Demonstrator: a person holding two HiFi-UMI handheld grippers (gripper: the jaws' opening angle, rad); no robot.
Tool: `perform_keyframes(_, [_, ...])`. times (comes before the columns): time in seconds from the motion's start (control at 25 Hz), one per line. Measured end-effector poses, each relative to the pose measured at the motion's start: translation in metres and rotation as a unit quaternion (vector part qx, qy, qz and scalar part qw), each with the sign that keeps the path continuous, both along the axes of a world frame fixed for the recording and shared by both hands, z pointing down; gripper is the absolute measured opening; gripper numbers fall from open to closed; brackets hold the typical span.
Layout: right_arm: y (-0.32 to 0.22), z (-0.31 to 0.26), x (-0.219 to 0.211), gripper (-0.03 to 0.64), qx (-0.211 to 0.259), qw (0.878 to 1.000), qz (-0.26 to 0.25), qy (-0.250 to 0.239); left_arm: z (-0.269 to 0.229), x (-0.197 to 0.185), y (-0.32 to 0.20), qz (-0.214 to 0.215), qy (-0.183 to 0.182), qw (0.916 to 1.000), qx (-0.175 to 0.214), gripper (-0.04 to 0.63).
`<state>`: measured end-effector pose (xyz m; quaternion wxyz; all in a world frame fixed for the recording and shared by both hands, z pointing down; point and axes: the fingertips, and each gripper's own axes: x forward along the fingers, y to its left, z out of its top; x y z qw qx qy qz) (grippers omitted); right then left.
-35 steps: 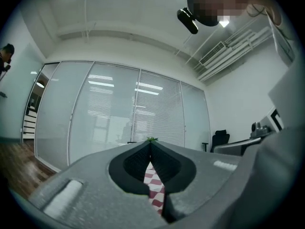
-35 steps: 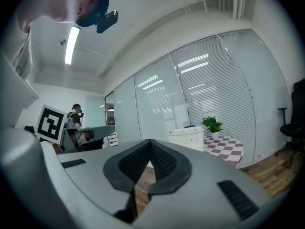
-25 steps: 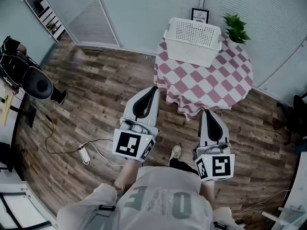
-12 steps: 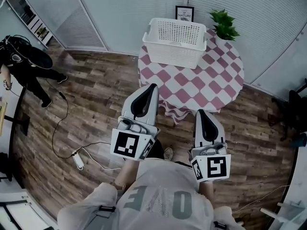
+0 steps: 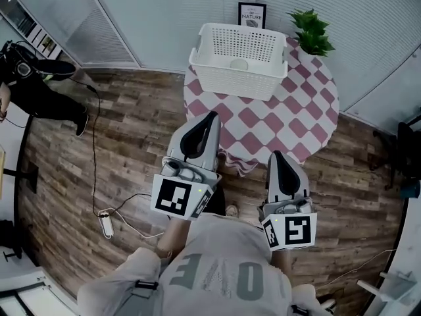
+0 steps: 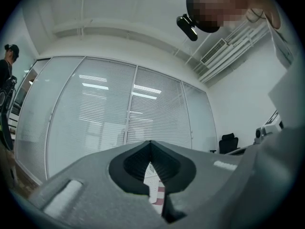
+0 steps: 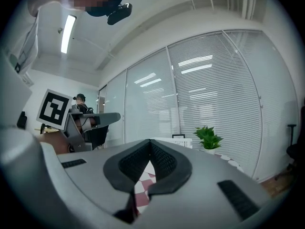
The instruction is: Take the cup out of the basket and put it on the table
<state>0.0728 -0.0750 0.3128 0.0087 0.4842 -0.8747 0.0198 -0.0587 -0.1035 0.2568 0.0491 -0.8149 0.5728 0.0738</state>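
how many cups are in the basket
1: a pale cup sits near the middle of the white basket on the checked table. The basket's near wall could hide another.

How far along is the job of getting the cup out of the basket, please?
Nothing is done yet: the cup sits in the basket on the table. Nothing is in hand: the left tongs and right tongs are shut, empty, short of the basket. Grasping, lifting and placing remain.
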Motion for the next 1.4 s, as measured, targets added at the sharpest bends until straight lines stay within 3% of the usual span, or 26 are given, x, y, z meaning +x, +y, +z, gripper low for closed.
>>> perform_keyframes(0.28, [-0.077, -0.015, -0.036, 0.009, 0.017, 1.0, 0.024, 0.01, -0.011, -0.029, -0.088, 0.036, 0.009, 0.9993, 0.009, 0.005])
perform_keyframes(0.56, [-0.162, -0.024, -0.08, 0.009, 0.002, 0.998, 0.063, 0.02, -0.021, -0.078, -0.172, 0.058, 0.016, 0.9981, 0.008, 0.005])
perform_keyframes(0.8, [-0.222, -0.021, -0.112, 0.009, -0.027, 0.996, 0.084, 0.013, -0.015, -0.127, -0.232, 0.068, 0.037, 0.9969, -0.015, 0.005])
perform_keyframes(0.92, [-0.239, -0.019, -0.133, 0.009, -0.034, 0.995, 0.083, 0.04, -0.007, -0.15, -0.258, 0.071, 0.055, 0.9955, -0.031, 0.005])
perform_keyframes(1.08, [-0.25, -0.013, -0.143, 0.009, -0.036, 0.993, 0.089, 0.073, 0.009, -0.16, -0.277, 0.071, 0.067, 0.9944, -0.042, 0.005])
perform_keyframes(1.4, [-0.296, -0.024, -0.143, 0.009, -0.017, 0.992, 0.1, 0.077, 0.019, -0.16, -0.303, 0.067, 0.056, 0.9951, -0.046, 0.005])
